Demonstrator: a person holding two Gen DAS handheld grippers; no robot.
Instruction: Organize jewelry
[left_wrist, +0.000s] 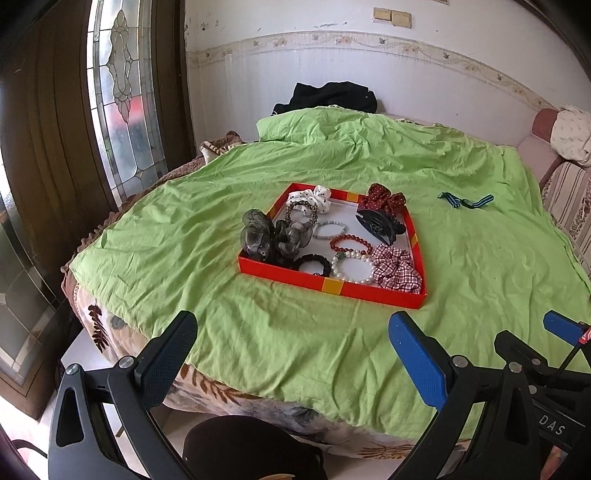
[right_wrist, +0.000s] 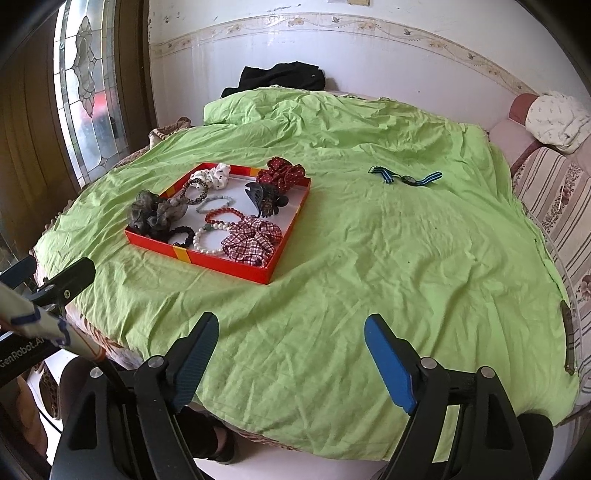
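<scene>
A red tray (left_wrist: 325, 285) (right_wrist: 207, 260) lies on a green sheet (left_wrist: 207, 229) (right_wrist: 388, 258). It holds several scrunchies, bead bracelets and a dark claw clip (left_wrist: 376, 223) (right_wrist: 264, 201). A striped-strap watch (left_wrist: 466, 200) (right_wrist: 406, 178) lies on the sheet to the right of the tray, outside it. My left gripper (left_wrist: 295, 350) is open and empty, low at the near edge of the bed. My right gripper (right_wrist: 291, 354) is open and empty, also at the near edge, well short of the watch.
A black garment (left_wrist: 328, 96) (right_wrist: 280, 76) lies at the far end against the tiled wall. A sofa with a white cloth (right_wrist: 557, 118) stands at the right. A stained-glass door (left_wrist: 122, 92) is at the left.
</scene>
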